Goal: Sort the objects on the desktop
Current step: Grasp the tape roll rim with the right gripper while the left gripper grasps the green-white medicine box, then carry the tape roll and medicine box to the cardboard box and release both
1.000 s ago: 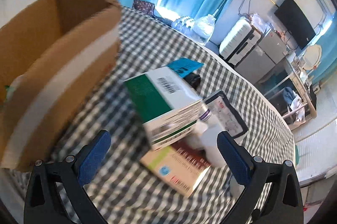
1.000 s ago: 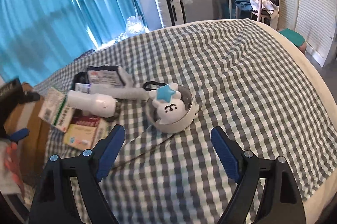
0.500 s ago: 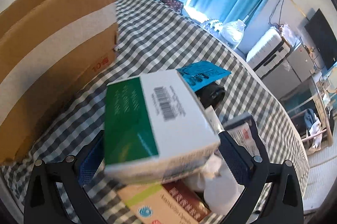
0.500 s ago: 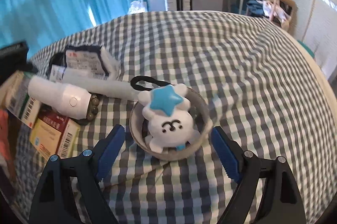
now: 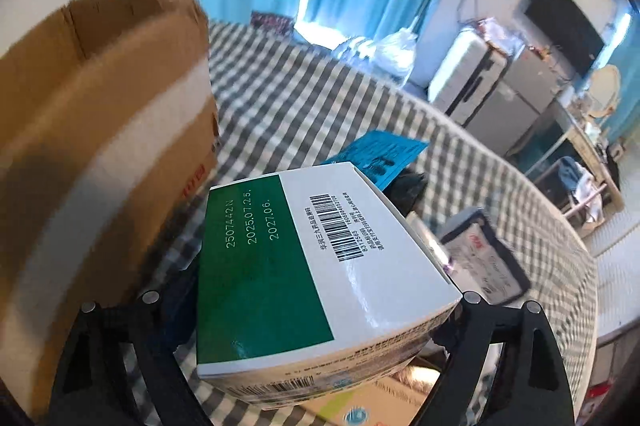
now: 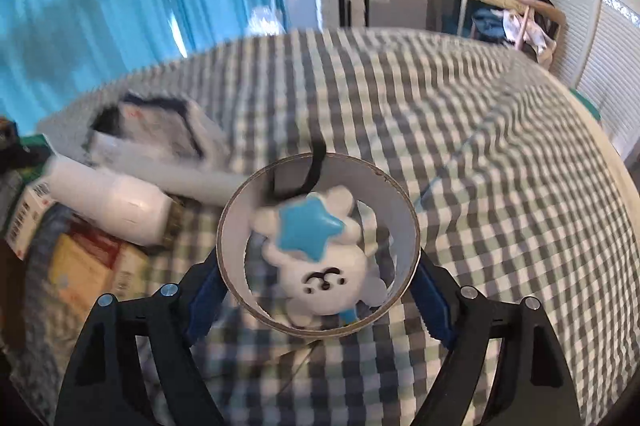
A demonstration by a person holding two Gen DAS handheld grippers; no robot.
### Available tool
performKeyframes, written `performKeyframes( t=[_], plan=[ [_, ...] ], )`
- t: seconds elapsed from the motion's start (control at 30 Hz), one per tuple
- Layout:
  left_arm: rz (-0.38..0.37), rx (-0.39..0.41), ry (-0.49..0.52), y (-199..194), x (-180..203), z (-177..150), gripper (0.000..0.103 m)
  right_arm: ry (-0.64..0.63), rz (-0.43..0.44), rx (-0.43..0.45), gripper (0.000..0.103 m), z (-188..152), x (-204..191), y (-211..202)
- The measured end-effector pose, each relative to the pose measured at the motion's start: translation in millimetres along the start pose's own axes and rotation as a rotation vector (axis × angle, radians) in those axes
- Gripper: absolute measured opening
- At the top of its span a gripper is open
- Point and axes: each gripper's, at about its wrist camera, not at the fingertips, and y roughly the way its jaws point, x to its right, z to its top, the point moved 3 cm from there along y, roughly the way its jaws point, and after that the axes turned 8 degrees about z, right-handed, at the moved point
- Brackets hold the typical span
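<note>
left gripper (image 5: 320, 310) clamps medicine box (image 5: 316, 266); right gripper (image 6: 318, 296) straddles tape ring (image 6: 232, 254)

Left gripper (image 5: 320, 310) clamped across the green-and-white box (image 5: 304, 266), one black finger on each side of it, box filling the gap and lifted off the checked cloth. Right gripper (image 6: 318, 300) spread wide around the round ring (image 6: 320, 246), blue pads (image 6: 434, 300) just beside its outer wall on either side; contact with the ring cannot be told.
</note>
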Motion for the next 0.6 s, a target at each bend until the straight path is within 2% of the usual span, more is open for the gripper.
performKeyframes(
  t=[0.1, 0.3, 0.4, 0.6],
  plan=[
    [-0.043, 0.053, 0.050, -30, 0, 2, 0.091, -0.003, 0.053, 0.073, 0.082, 6, -12, -30],
    [-0.103, 0.156, 0.204, -91, 8, 5, 0.091, -0.003, 0.090, 0.117, 0.082, 20, -29, -79],
    [-0.132, 0.170, 0.236, -117, 4, 7, 0.091, 0.017, 0.118, 0.142, 0.082, 26, -38, -107],
    [-0.147, 0.168, 0.244, -157, -9, 3, 0.091, -0.026, 0.150, 0.168, 0.082, 27, -73, -150]
  ],
)
